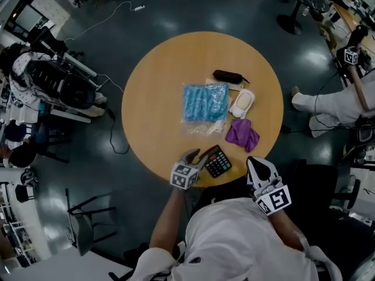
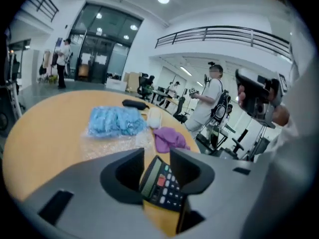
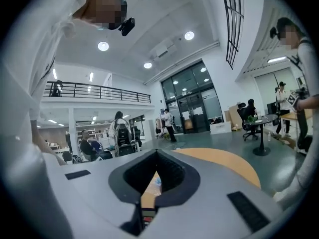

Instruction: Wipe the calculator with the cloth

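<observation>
Near the front edge of the round table [image 1: 146,104], on the side where the person stands, lies the calculator [image 1: 218,161], flat, keys up, a little turned. It looks to me a small, light and stiff plastic thing with a smooth body, so I judge it will slide on the wood if one rubs it without holding it. The display and the keys are the delicate part. It is better to take it by the two long side edges, or to press on one corner, and leave the face free for wiping.

Just behind it, toward the table's middle, lies the purple cloth [image 1: 242,134], crumpled in a soft heap. It will fold and hang when lifted, and a pinch on any raised fold should be enough.

The left gripper [image 1: 194,157] is just beside the calculator's left edge with its jaws spread wide. In the left gripper view the calculator shows in the gap between them, but the pads do not press on it. The right gripper [image 1: 256,164] hangs at the table's edge, right of the calculator and apart from the cloth, its jaws pressed together with nothing in them.

Farther back are a blue packet [image 1: 205,102], a white object [image 1: 242,103] and a black case [image 1: 228,76].
</observation>
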